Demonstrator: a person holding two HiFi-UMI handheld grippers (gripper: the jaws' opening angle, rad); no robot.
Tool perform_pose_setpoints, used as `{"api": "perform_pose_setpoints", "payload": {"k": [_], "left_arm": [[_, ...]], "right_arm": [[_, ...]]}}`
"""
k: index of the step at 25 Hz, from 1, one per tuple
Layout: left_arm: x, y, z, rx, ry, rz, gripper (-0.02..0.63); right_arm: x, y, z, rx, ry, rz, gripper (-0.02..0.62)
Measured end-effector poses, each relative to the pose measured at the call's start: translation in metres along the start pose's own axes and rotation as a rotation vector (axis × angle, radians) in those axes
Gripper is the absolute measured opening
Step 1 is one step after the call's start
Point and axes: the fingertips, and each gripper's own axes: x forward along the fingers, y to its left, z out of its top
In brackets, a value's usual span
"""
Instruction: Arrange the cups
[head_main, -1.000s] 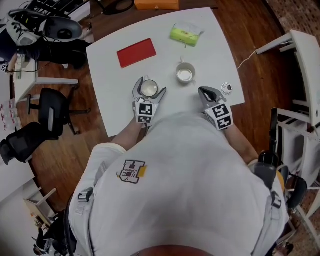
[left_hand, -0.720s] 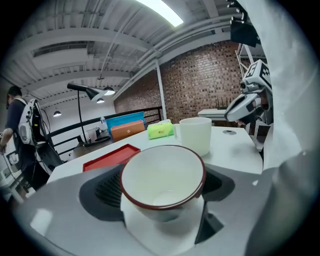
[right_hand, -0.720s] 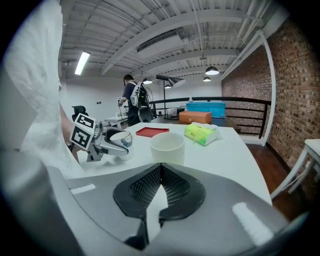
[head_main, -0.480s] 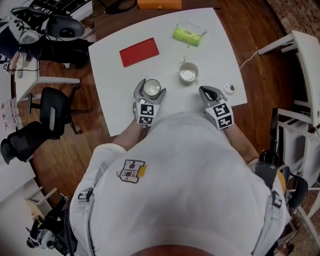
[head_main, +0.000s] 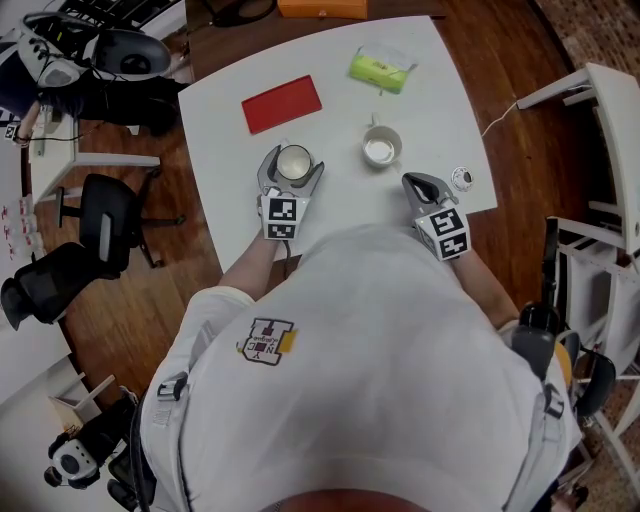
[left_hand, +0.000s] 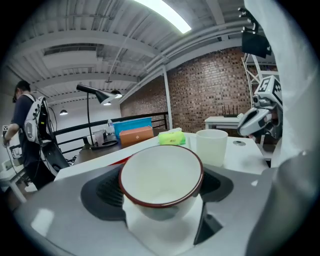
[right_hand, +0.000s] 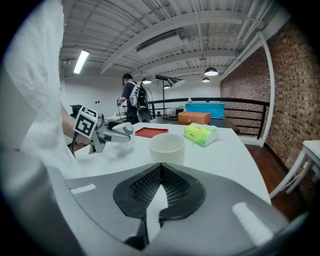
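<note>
Red-rimmed cup (left_hand: 161, 175) gripped over the worktop's (head_main: 440, 110) near side
Left gripper's (head_main: 292, 168) jaws, spread wide, clasp its smooth, white, rounded wall, perhaps enamel; right gripper's (right_hand: 160, 171) jaws are closed, empty. Farther off stands a plain cylindrical cup (right_hand: 167, 148).

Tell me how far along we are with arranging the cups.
Done: nothing looks arranged yet; the white mug stands alone on the table. In hand: the left gripper is closed on the red-rimmed cup. Left: that cup probably has to be set down by the mug. The right gripper is shut and empty near the table's edge.
</note>
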Motion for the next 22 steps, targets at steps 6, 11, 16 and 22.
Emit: {"api": "perform_pose_setpoints", "payload": {"k": [6, 11, 16, 22], "left_arm": [[0.015, 0.066, 0.021, 0.006, -0.030, 0.074, 0.420], [0.032, 0.111, 0.029, 0.013, -0.047, 0.093, 0.420], [0.055, 0.137, 0.027, 0.032, -0.017, 0.074, 0.420], [0.086, 0.160, 0.019, 0.026, 0.030, 0.066, 0.422]], "right_arm": [[-0.004, -0.001, 0.002, 0.018, -0.004, -0.035, 0.000], [-0.006, -0.001, 0.001, 0.027, 0.011, -0.066, 0.000], [-0.007, -0.003, 0.000, 0.042, 0.023, -0.097, 0.000], [-0.013, -0.006, -0.002, 0.066, 0.044, -0.135, 0.000]]}}
